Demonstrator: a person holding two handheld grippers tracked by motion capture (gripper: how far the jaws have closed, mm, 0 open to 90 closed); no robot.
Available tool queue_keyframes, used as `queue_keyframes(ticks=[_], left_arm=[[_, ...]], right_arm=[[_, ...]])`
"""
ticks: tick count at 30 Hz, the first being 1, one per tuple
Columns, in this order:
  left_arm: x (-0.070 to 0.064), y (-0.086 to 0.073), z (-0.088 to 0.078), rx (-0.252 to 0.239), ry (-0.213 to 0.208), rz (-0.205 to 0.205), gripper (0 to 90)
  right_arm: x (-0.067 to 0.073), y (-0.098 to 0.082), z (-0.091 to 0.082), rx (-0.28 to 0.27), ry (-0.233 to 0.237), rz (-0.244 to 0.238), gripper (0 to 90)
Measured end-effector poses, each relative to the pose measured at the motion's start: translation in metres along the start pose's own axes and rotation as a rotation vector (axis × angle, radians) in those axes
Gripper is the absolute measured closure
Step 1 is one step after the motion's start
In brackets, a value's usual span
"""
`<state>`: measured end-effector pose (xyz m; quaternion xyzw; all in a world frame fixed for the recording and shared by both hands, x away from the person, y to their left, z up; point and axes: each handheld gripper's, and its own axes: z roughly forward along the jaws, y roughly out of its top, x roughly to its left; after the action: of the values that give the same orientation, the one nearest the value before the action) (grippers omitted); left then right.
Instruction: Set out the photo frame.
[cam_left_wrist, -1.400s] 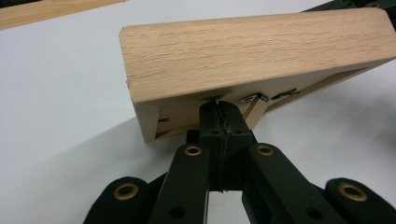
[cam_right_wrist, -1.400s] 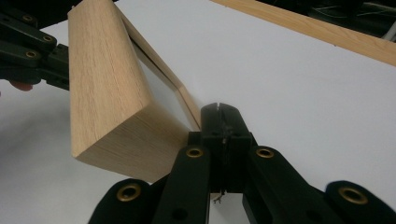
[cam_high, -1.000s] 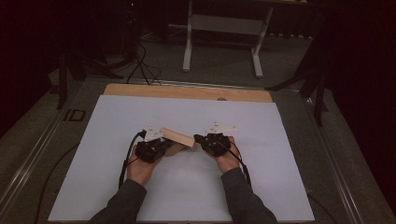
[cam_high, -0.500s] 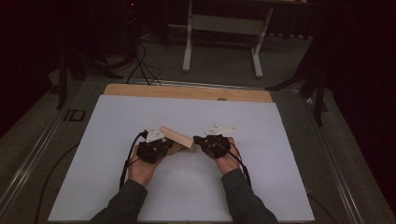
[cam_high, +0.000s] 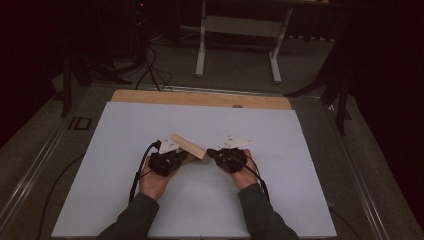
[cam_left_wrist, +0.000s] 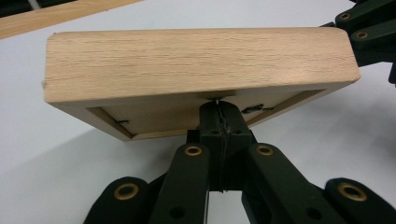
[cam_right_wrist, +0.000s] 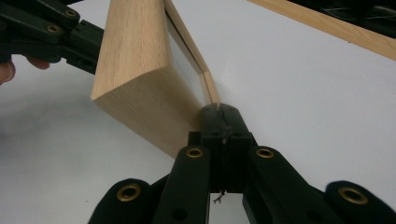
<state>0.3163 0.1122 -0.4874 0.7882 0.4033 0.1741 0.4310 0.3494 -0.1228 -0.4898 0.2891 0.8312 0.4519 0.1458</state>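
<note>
Dim room ahead of me: white table frame (cam_high: 239, 37) at top centre, cables (cam_high: 150, 65) upper left, grey floor (cam_high: 310, 65).

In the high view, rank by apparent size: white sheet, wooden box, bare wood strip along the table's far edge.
1. white sheet
2. wood strip
3. wooden box, tilted and partly hidden by the grippers, so its full size is unsure.

No text, label, brand or number can be read on anything here. A dark marking (cam_high: 82, 123) sits on the grey surface just left of the white sheet (cam_high: 125, 130), too small to make out.
</note>
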Motion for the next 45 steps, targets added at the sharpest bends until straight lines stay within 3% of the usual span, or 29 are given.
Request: queue_keyframes(ticks=[25,45], left_arm=[[-0.006,-0.002,0.006,0.019,-0.007,0.02,89.5],[-0.001,-0.005,0.01,0.024,-0.008,0.001,89.4]], right_arm=[[0.009,-0.006,-0.003,0.002,0.017,-0.023,89.5],[0.007,-0.003,0.005,0.013,0.018,-0.029,89.5]])
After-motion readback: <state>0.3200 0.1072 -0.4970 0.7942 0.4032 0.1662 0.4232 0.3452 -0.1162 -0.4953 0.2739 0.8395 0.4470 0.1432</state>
